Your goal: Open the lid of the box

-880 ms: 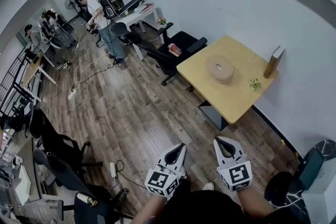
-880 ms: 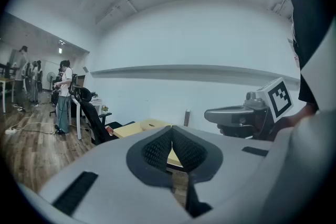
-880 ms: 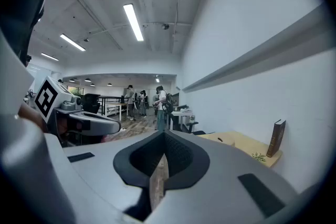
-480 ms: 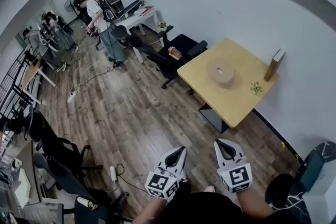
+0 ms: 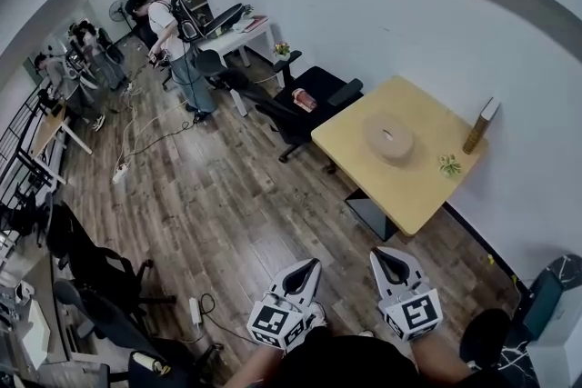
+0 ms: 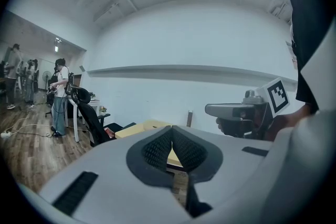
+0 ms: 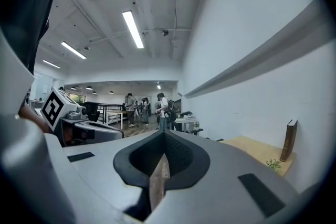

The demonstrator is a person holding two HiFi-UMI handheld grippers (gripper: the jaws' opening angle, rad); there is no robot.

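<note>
Both grippers were held low at the 6 o'clock edge of the head view, side by side and not touching, over the wooden floor [image 5: 236, 195].

The left gripper [image 5: 313, 264] was seen in its own view with its fingers [image 6: 156, 147] brought together at the tips. Nothing was gripped between them, and only a sliver of yellow tabletop showed through the slit below the tips.

The right gripper [image 5: 376, 253] was likewise closed. Its fingers [image 7: 181, 156] met at the tips, nothing was held, and a narrow strip of floor was visible between the pads.

The round box [image 5: 389, 139] was found at about 1 o'clock from the grippers and well apart from them. It rested near the middle of the yellow table [image 5: 409, 191], untouched. Its top appeared covered, though how the lid sat could not be made out.

On the same table, an upright book [image 5: 479, 124] stood at 3 o'clock of the box against the wall. A small plant [image 5: 449, 164] was placed at 4 o'clock of the box. A black office chair [image 5: 305, 100] was drawn up at 10 o'clock of the box.
</note>
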